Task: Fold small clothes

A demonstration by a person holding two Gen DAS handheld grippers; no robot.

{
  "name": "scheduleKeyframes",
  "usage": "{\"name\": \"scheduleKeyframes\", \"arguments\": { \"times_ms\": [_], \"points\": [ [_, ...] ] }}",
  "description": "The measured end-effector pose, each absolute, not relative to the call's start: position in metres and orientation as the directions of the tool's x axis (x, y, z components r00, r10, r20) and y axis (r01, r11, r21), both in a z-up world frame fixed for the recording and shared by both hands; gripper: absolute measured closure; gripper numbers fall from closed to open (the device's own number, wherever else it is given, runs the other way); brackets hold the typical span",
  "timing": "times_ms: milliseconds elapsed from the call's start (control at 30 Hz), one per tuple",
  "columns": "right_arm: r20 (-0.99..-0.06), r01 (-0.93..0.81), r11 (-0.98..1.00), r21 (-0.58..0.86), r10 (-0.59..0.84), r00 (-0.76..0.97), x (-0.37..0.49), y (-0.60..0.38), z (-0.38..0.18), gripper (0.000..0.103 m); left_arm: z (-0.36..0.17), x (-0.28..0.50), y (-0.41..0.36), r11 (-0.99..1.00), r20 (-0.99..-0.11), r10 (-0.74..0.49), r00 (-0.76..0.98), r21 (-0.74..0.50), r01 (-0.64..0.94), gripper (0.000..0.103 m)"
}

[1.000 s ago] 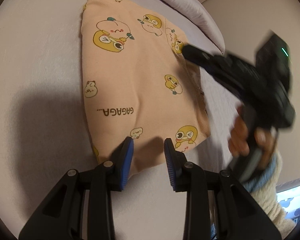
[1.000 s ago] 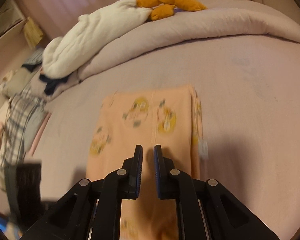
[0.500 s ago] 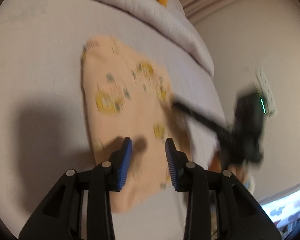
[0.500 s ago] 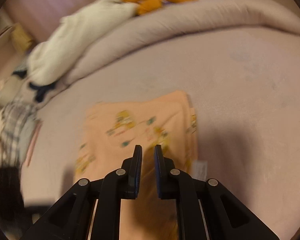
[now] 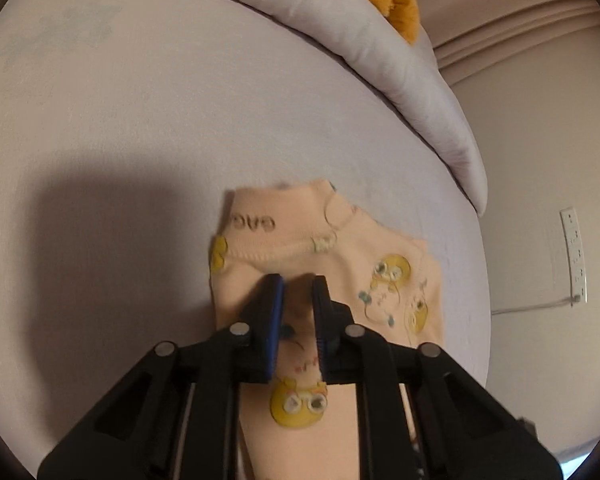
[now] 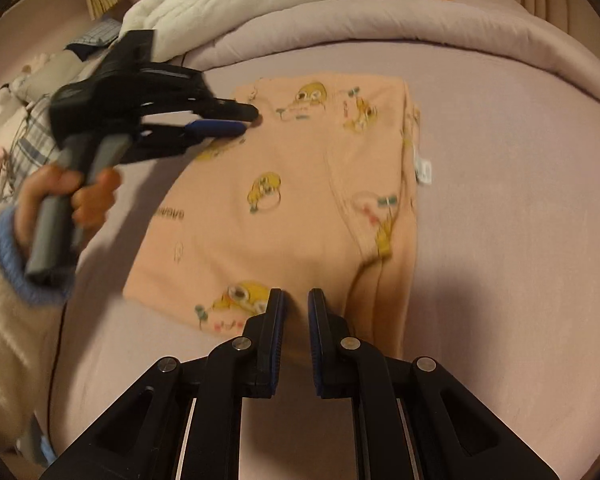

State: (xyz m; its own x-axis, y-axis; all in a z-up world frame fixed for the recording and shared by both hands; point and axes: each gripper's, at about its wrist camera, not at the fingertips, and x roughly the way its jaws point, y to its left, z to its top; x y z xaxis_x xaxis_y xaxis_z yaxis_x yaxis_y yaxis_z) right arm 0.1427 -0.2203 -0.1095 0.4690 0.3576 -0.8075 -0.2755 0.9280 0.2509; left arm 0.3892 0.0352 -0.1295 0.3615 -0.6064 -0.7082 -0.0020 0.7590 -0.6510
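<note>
Peach garment lies folded flat on the lilac bed sheet | left gripper hovers at its far corner, jaws slightly parted, gripping nothing | right gripper at its near edge, jaws narrowly apart, empty | duvet beyond the garment

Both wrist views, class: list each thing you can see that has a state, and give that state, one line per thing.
Peach garment: folded, lying flat on the bed.
Left tool: fingers slightly apart over the garment's far corner; grip unclear.
Right tool: narrow gap, at the garment's near edge; grip unclear.
Duvet: bunched up along the far side.
Bed sheet: spread smooth.
</note>
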Motion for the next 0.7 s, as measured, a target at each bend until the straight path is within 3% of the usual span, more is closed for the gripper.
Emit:
{"name": "scheduleKeyframes", "arguments": {
  "times_ms": [167,200,267,300,333,367,433,700],
  "points": [
    [-0.798,-0.248,0.916,0.316,0.398,0.453,0.115,-0.233,-0.110,0.093,-0.125,0.397,0.047,0.726,-0.689,-0.622,0.372,-0.686,-0.057,0.088],
    [-0.795,-0.246,0.914,0.324,0.404,0.453,0.109,-0.237,-0.109,0.093,-0.120,0.394,0.051,0.738,-0.695,-0.608,0.385,-0.673,-0.049,0.083],
    [-0.787,-0.241,0.906,0.349,0.423,0.450,0.101,-0.241,-0.104,0.093,-0.111,0.382,0.051,0.759,-0.701,-0.591,0.400,-0.651,-0.020,0.066],
    [-0.779,-0.240,0.900,0.364,0.436,0.451,0.098,-0.244,-0.102,0.092,-0.106,0.375,0.052,0.768,-0.702,-0.585,0.406,-0.640,-0.001,0.050],
    [-0.770,-0.236,0.895,0.379,0.446,0.456,0.096,-0.249,-0.100,0.088,-0.102,0.366,0.051,0.779,-0.704,-0.576,0.415,-0.626,0.019,0.037],
    [-0.759,-0.224,0.892,0.393,0.452,0.468,0.094,-0.254,-0.099,0.076,-0.101,0.359,0.051,0.783,-0.702,-0.576,0.418,-0.621,0.037,0.033],
    [-0.738,-0.188,0.885,0.425,0.459,0.495,0.089,-0.265,-0.097,0.057,-0.099,0.341,0.050,0.783,-0.702,-0.591,0.396,-0.617,0.076,0.033],
    [-0.655,-0.064,0.791,0.609,0.546,0.521,0.093,-0.304,-0.100,0.055,-0.125,0.283,0.049,0.721,-0.678,-0.683,0.271,-0.686,0.098,0.033]
  ]
}}
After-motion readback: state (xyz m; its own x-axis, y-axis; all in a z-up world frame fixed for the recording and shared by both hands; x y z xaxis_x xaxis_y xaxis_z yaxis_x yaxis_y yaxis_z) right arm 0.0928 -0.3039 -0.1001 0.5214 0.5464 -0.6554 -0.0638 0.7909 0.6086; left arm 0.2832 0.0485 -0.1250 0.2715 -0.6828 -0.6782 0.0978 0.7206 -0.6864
